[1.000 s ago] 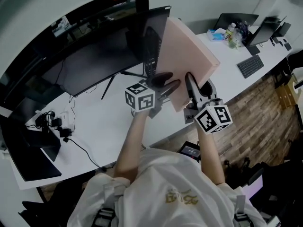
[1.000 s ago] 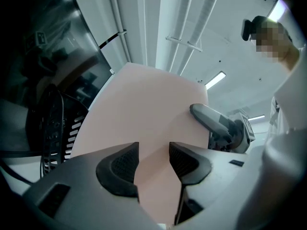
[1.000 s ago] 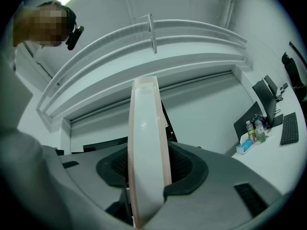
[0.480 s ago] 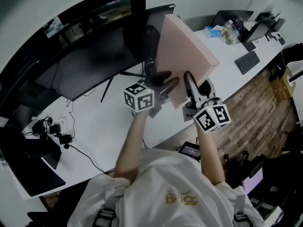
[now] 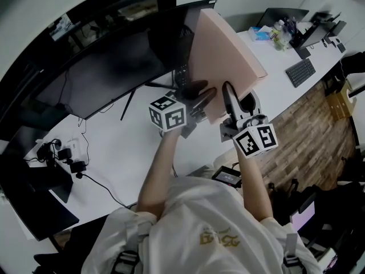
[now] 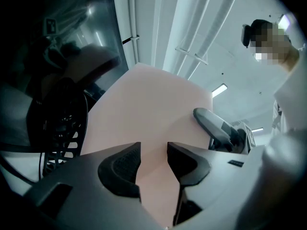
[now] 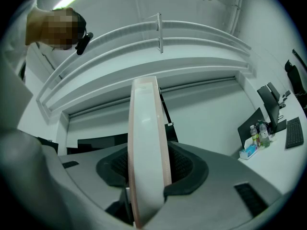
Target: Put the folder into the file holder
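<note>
Our right tongs (image 7: 147,170) clamp the folder (image 5: 226,55) by its lower edge, upright above them. Our left tongs (image 6: 153,158), just narrowing, gape beside its face, empty. It seems light, stiff, slick: we grip edges.

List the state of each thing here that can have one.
pink folder: held upright, not yet filed.
right gripper: shut on the pink folder's edge.
left gripper: jaws apart, just been closing, nothing gripped between them.
mesh file holder: upright, pink folder not in it.
monitor: screen dark.
</note>
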Demonstrator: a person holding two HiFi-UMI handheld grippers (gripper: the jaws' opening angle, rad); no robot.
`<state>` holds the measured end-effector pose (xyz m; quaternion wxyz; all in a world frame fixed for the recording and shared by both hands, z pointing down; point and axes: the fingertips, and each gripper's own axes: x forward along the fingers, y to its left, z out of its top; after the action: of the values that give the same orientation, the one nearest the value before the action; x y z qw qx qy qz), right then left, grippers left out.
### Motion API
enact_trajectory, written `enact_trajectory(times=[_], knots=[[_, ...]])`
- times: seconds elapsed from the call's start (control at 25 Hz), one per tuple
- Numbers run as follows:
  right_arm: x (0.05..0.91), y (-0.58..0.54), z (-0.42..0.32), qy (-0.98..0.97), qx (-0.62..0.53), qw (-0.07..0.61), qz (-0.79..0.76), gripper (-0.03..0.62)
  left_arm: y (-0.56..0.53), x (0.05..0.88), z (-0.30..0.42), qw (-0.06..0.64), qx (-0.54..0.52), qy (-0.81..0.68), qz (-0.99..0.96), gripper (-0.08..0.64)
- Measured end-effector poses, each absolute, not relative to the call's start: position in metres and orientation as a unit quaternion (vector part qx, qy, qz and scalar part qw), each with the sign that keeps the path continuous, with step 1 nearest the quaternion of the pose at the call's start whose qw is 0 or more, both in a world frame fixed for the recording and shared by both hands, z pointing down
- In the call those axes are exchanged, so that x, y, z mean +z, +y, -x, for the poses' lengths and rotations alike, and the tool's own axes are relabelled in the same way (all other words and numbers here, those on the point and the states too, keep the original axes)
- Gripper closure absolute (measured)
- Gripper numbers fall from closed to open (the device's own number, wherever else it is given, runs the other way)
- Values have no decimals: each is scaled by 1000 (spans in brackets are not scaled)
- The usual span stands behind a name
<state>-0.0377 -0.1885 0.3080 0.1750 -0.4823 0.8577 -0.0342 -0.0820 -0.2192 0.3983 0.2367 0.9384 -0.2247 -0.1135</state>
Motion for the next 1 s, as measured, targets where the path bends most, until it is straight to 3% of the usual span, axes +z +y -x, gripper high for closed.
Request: enact_trajectory(times=[1.0], knots=[[339, -223, 47, 854, -32, 194, 481, 408, -252, 426, 95, 260, -103, -256, -925, 408]])
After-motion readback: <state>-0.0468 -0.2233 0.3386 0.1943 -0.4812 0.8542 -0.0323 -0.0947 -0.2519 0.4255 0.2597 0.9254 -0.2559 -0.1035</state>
